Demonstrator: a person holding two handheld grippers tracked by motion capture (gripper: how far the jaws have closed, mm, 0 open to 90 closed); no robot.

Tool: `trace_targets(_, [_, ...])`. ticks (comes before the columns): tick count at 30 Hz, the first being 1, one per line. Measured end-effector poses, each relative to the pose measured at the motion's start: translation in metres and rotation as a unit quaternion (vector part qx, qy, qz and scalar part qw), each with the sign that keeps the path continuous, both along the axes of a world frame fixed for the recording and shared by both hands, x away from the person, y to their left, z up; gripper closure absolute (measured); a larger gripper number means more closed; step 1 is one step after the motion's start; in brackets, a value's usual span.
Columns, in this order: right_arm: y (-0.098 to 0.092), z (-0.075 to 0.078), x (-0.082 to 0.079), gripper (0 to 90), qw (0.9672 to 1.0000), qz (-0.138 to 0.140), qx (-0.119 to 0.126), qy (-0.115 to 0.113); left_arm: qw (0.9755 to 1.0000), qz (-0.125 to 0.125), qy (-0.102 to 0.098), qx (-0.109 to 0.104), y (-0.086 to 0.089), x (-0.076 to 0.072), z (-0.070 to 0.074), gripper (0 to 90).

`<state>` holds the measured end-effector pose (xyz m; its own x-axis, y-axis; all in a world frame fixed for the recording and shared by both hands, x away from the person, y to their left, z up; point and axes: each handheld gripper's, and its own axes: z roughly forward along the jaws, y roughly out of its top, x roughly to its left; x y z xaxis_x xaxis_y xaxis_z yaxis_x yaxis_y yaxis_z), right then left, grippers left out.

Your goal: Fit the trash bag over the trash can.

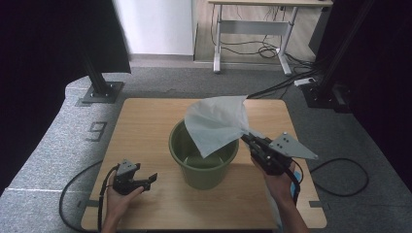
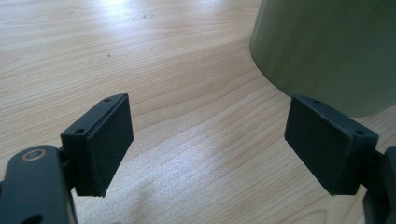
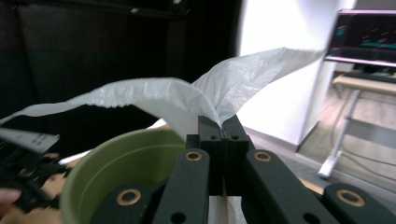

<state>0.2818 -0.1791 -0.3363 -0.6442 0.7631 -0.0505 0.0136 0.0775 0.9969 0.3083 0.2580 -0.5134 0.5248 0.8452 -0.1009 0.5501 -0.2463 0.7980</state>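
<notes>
The right gripper pinches a white plastic bag just above the green bucket; the right gripper view shows its jaws pressed together on the film. Left of the bucket, the left gripper rests on the table, jaws apart and empty.

Soft daylight glares off my table; dark curtains flank the high view; the bag blurs at its edges.
</notes>
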Motion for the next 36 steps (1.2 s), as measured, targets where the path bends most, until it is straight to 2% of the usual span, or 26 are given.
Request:
trace_targets(6, [0.021, -0.016, 0.004, 88.4, 0.9991, 0.033, -0.018, 0.021, 1.0000, -0.002, 0.002, 0.003, -0.001, 0.000, -0.001, 15.4])
trace_targets(9, [0.025, -0.020, 0.005, 88.4, 0.9986, 0.041, -0.019, 0.027, 1.0000, -0.002, 0.002, 0.004, -0.001, 0.000, -0.001, 15.5])
trace_targets(10, [0.029, -0.025, 0.007, 88.3, 0.9977, 0.053, -0.022, 0.037, 1.0000, -0.002, 0.002, 0.004, -0.001, 0.001, -0.001, 15.6])
trace_targets(15, [0.035, -0.036, 0.010, 88.3, 0.9956, 0.068, -0.027, 0.058, 1.0000, -0.003, 0.003, 0.006, -0.001, 0.001, -0.002, 15.6])
trace_targets(16, [0.038, -0.042, 0.012, 88.3, 0.9944, 0.075, -0.028, 0.069, 1.0000, -0.005, 0.003, 0.006, -0.002, 0.001, -0.002, 15.8])
trace_targets(25, [0.045, -0.057, 0.017, 84.3, 0.9899, 0.092, -0.038, 0.101, 0.9999, -0.007, 0.006, 0.010, -0.003, 0.002, -0.003, 16.0])
trace_targets(29, [0.044, -0.063, 0.018, 71.8, 0.9894, 0.095, -0.033, 0.105, 0.9999, -0.008, 0.008, 0.011, -0.004, 0.002, -0.004, 16.0])
trace_targets(32, [0.043, -0.064, 0.014, 60.7, 0.9909, 0.093, -0.035, 0.091, 0.9999, -0.008, 0.009, 0.012, -0.005, 0.002, -0.005, 16.0])
trace_targets(33, [0.043, -0.064, 0.014, 60.7, 0.9909, 0.093, -0.035, 0.091, 0.9999, -0.008, 0.009, 0.012, -0.005, 0.002, -0.005, 15.9])
trace_targets(34, [0.043, -0.063, 0.011, 55.3, 0.9919, 0.088, -0.035, 0.084, 0.9998, -0.009, 0.009, 0.013, -0.005, 0.002, -0.005, 15.9])
trace_targets(36, [0.042, -0.061, 0.005, 50.5, 0.9934, 0.081, -0.038, 0.072, 0.9998, -0.010, 0.009, 0.014, -0.006, 0.002, -0.005, 15.9])
